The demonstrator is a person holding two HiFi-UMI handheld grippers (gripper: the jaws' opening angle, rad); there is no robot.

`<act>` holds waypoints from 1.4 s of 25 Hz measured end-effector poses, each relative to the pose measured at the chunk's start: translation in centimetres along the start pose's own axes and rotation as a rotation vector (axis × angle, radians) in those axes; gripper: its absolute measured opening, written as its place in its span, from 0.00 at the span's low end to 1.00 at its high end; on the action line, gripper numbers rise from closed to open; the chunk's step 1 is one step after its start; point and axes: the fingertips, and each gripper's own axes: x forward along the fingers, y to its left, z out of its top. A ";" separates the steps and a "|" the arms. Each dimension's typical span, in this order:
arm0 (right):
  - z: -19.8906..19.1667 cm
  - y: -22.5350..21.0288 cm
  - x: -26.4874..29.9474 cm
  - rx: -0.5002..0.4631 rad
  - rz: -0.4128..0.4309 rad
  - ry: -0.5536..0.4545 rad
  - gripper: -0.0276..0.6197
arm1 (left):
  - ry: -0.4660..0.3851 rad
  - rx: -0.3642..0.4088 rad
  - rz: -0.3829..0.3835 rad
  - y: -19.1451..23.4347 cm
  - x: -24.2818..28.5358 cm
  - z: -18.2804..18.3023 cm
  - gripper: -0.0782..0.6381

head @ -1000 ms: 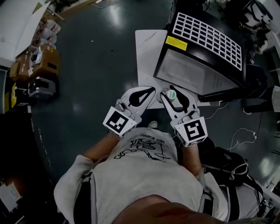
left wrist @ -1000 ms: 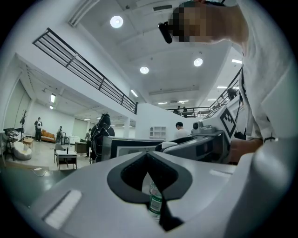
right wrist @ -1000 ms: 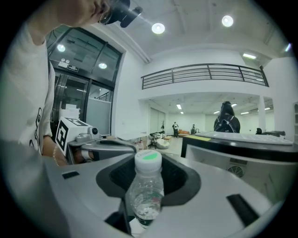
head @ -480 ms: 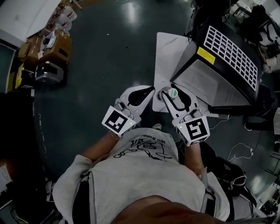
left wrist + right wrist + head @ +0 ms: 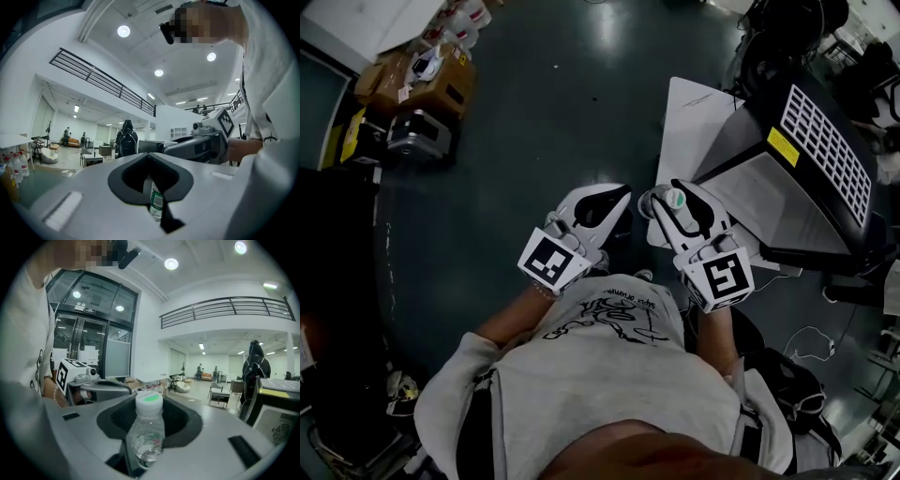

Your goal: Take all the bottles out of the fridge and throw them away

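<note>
I'm in a big open lab hall. Mezzanine railing (image 5: 225,310) overhead, desks (image 5: 219,397) far off, cardboard boxes (image 5: 441,77) on the floor (image 5: 553,141).

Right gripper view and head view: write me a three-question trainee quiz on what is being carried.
1. True or false: the clear bottle in the right gripper lies on its side.
2. Multiple choice: its cap is A) all red, B) white with a green spot, C) black.
3. In the head view, which side of the picture holds the black fridge?
Key: 1 false, it stands upright between the jaws, cap on top; 2 B; 3 the right side.
</note>
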 end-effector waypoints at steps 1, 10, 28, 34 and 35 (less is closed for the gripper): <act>0.1 0.4 0.4 -0.004 0.009 0.001 0.29 | 0.007 -0.009 0.006 0.3 -0.5 -0.1 0.12; 0.5 3.1 3.3 -0.011 0.058 0.005 0.29 | 0.009 -0.021 0.048 2.8 -3.4 -0.4 0.12; -0.1 5.6 4.8 -0.017 0.137 0.019 0.29 | 0.008 -0.052 0.123 3.6 -5.5 -1.0 0.12; -0.8 5.1 4.5 -0.031 0.149 0.031 0.29 | -0.004 -0.027 0.146 3.4 -5.1 -1.7 0.12; -0.9 5.0 4.5 -0.032 0.151 0.034 0.29 | -0.003 -0.031 0.149 3.4 -5.0 -1.9 0.12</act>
